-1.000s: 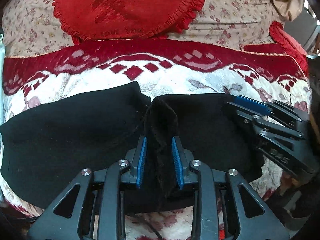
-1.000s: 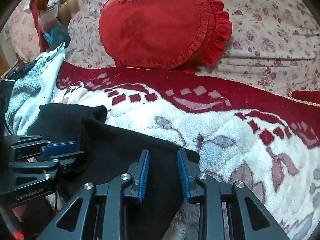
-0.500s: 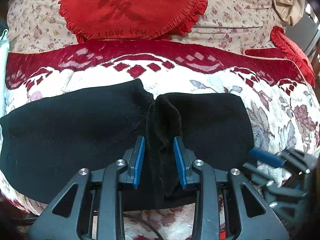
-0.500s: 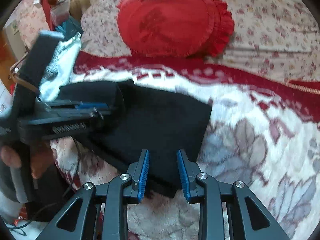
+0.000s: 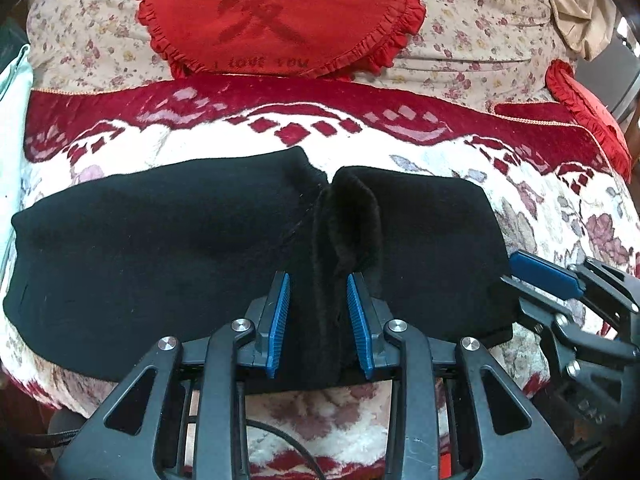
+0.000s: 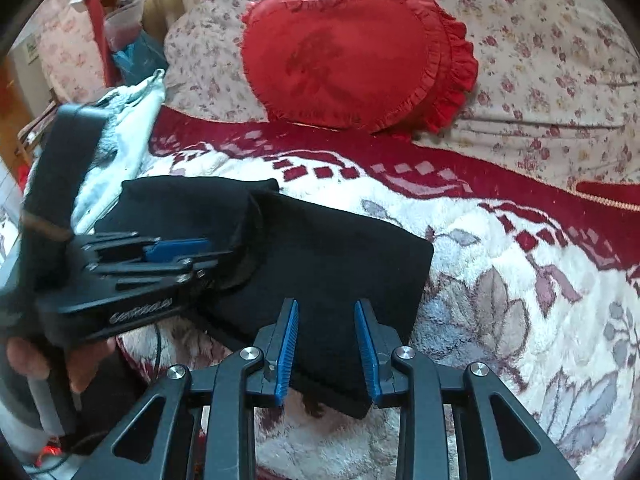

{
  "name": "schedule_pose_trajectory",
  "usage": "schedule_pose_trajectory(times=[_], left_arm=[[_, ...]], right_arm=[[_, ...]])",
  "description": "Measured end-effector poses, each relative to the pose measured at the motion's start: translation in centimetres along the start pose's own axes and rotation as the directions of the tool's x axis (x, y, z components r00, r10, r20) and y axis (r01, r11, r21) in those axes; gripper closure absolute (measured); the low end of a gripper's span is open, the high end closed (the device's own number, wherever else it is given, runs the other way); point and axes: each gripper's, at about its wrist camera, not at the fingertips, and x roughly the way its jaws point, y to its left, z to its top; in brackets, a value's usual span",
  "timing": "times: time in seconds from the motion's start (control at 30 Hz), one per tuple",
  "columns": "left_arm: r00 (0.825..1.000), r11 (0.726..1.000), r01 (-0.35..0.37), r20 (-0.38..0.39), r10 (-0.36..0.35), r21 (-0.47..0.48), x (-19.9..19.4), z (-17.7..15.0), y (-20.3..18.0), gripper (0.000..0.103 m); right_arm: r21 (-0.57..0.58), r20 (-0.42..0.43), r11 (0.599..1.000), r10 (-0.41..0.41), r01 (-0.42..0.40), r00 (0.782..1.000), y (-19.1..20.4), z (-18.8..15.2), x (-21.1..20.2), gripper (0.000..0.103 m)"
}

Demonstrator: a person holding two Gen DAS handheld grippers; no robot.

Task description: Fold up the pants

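Note:
Black pants (image 5: 160, 240) lie folded across a plush red-and-white blanket (image 5: 400, 128). My left gripper (image 5: 318, 278) is at their near edge, shut on a raised ridge of the fabric (image 5: 348, 208) that stands up between the blue pads. In the right wrist view the left gripper (image 6: 216, 252) comes in from the left with cloth bunched at its tips, a person's hand (image 6: 24, 356) behind it. My right gripper (image 6: 326, 304) is open over the near right corner of the pants (image 6: 340, 248), which lie flat beneath it. The left wrist view has the right gripper (image 5: 508, 270) at the pants' right edge.
A red heart-shaped frilled pillow (image 5: 280, 12) leans on the floral backrest behind the blanket. A second red cushion (image 5: 588, 108) sits far right. Pale blue cloth (image 6: 120, 120) is piled left of the pants. A black cable (image 5: 280, 440) runs under the left gripper.
The right gripper has drawn back from over the right half of the pants to their right edge. The left gripper has kept its place, with the ridge still between its pads.

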Motion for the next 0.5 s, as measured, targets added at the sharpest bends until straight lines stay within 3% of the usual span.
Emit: schedule_pose_trajectory(times=[0.2, 0.5], left_arm=[[1.0, 1.0, -0.006, -0.025, 0.005, -0.009, 0.6, -0.3, 0.0, 0.067], [1.0, 1.0, 0.004, -0.027, -0.004, -0.018, 1.2, -0.3, 0.0, 0.059]], right_arm=[[0.023, -0.017, 0.999, -0.025, 0.025, 1.0, -0.2, 0.7, 1.6, 0.075], [0.072, -0.048, 0.997, 0.009, -0.006, 0.999, -1.1, 0.5, 3.2, 0.075]])
